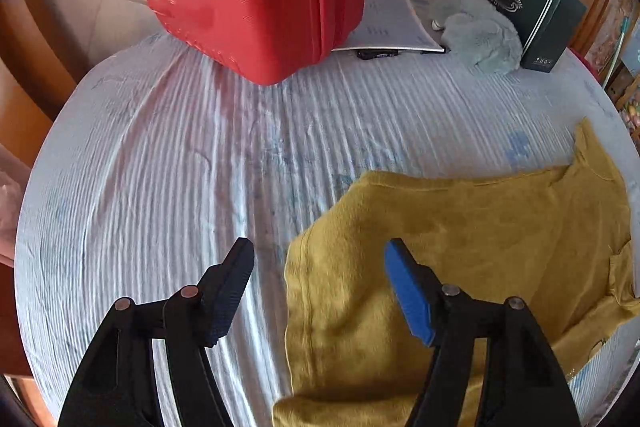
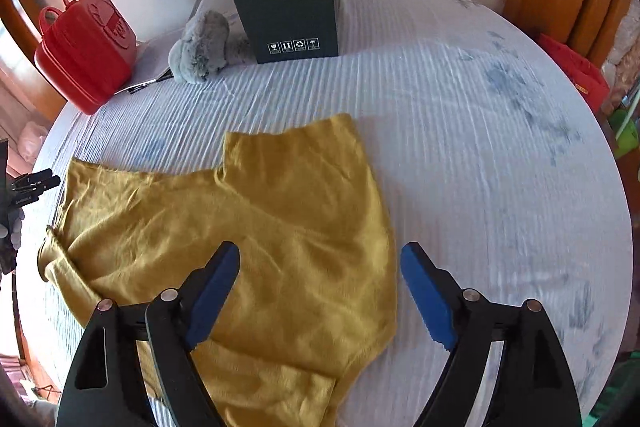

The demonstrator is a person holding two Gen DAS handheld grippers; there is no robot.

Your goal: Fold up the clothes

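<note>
Lying partly folded on the striped bedsheet (image 2: 460, 131), mustard top (image 2: 280, 227) runs long axis left-right, both left gripper (image 1: 320, 291) and right gripper (image 2: 320, 295) spread, empty.

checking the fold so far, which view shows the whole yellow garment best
The right wrist view: the yellow garment lies nearly whole on the white cloth, folded flap and edges visible. The left wrist view shows only part of it, cut off at the frame's right and bottom and partly hidden behind the gripper's fingers.
</note>
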